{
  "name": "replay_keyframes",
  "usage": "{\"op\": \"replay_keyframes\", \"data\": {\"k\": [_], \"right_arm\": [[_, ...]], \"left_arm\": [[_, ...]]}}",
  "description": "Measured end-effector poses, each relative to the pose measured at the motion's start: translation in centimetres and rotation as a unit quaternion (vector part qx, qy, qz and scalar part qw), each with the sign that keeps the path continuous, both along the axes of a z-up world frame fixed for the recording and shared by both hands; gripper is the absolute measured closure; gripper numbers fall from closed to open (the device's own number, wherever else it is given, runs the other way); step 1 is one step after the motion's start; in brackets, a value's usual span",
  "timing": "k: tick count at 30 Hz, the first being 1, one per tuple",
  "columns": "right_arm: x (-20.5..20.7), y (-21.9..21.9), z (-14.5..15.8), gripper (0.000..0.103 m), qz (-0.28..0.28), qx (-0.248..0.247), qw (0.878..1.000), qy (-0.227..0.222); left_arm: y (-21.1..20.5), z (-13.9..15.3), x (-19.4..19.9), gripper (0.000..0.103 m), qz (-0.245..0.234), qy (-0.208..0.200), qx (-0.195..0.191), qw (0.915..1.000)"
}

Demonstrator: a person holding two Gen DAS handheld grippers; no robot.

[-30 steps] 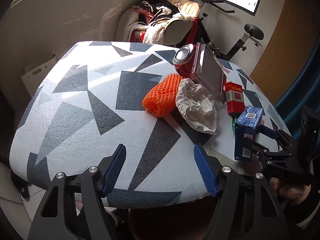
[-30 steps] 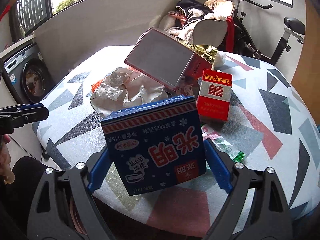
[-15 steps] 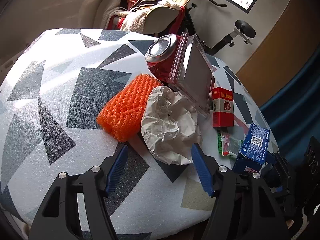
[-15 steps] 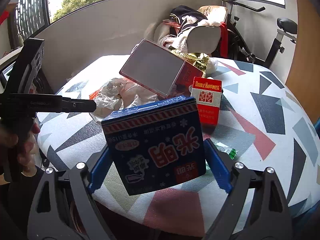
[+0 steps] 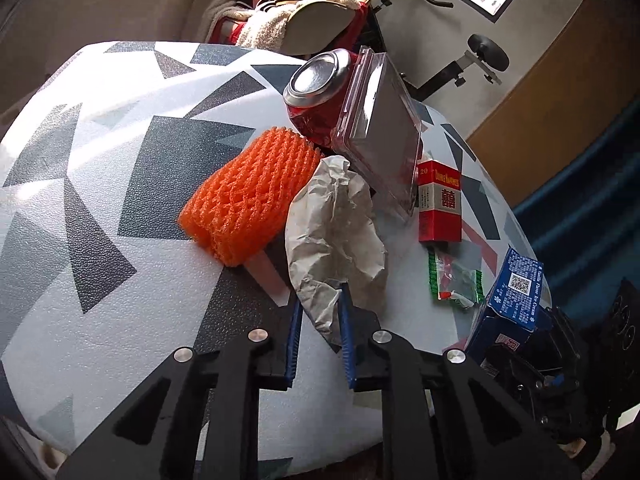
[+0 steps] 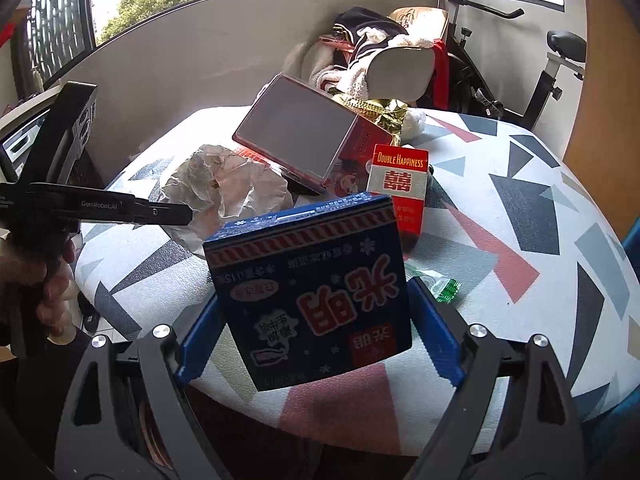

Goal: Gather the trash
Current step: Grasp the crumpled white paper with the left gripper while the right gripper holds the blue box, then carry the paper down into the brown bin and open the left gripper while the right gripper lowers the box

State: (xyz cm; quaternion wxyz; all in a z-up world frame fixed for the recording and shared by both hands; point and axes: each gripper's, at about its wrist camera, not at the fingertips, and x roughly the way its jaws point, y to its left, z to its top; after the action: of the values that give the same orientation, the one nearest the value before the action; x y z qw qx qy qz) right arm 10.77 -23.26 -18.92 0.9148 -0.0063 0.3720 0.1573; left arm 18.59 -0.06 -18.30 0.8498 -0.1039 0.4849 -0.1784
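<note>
My left gripper (image 5: 320, 312) is shut on the near edge of a crumpled white paper (image 5: 336, 232), which lies on the patterned table (image 5: 100, 160); the paper also shows in the right wrist view (image 6: 224, 184). My right gripper (image 6: 312, 312) is shut on a dark blue ice cream box (image 6: 312, 296) and holds it over the table's near edge; the box also shows in the left wrist view (image 5: 508, 304). Left gripper appears in the right wrist view (image 6: 160, 214).
An orange foam net (image 5: 252, 196), a red can (image 5: 320, 96), a clear plastic case (image 5: 384, 132), a red cigarette pack (image 5: 440, 208) and a green wrapper (image 5: 452, 280) lie on the table. A chair with clothes (image 6: 384, 52) and an exercise bike (image 6: 540, 60) stand behind.
My left gripper moved forward over the table and closed on the crumpled paper. My right gripper kept its hold on the blue box, nearly still.
</note>
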Motion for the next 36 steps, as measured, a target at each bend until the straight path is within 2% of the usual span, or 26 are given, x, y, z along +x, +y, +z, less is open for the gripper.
{"op": "replay_keyframes", "data": {"k": [7,11,17,22,26,32,36], "right_arm": [[-2.0,0.1,0.5,0.017,-0.002,0.008,1.0,-0.01],[-3.2,0.3,0.3,0.017,-0.001,0.021,1.0,0.001],[-5.5,2.1,-0.2,0.017,0.024,0.008,1.0,0.006],[-7.2,3.5,-0.1,0.017,0.042,-0.002,0.999,0.0],[-8.3,3.8,0.1,0.017,0.046,-0.004,0.999,-0.008],[-9.1,3.2,-0.6,0.017,0.03,-0.004,0.999,-0.01],[-8.5,2.6,-1.5,0.017,0.017,0.0,1.0,0.011]], "left_arm": [[-0.9,2.7,-5.1,0.086,-0.049,-0.056,0.06,0.9954],[-0.2,3.5,-8.4,0.086,-0.053,-0.078,0.08,0.9922],[1.2,4.1,-13.3,0.086,-0.037,-0.087,0.071,0.993],[1.2,3.2,-16.3,0.086,-0.054,-0.081,0.055,0.9937],[1.4,2.1,-17.5,0.086,-0.071,-0.078,0.054,0.993],[2.2,-0.3,-18.7,0.086,-0.076,-0.085,0.019,0.9934],[1.9,-1.9,-18.1,0.086,-0.073,-0.058,0.025,0.9953]]}}
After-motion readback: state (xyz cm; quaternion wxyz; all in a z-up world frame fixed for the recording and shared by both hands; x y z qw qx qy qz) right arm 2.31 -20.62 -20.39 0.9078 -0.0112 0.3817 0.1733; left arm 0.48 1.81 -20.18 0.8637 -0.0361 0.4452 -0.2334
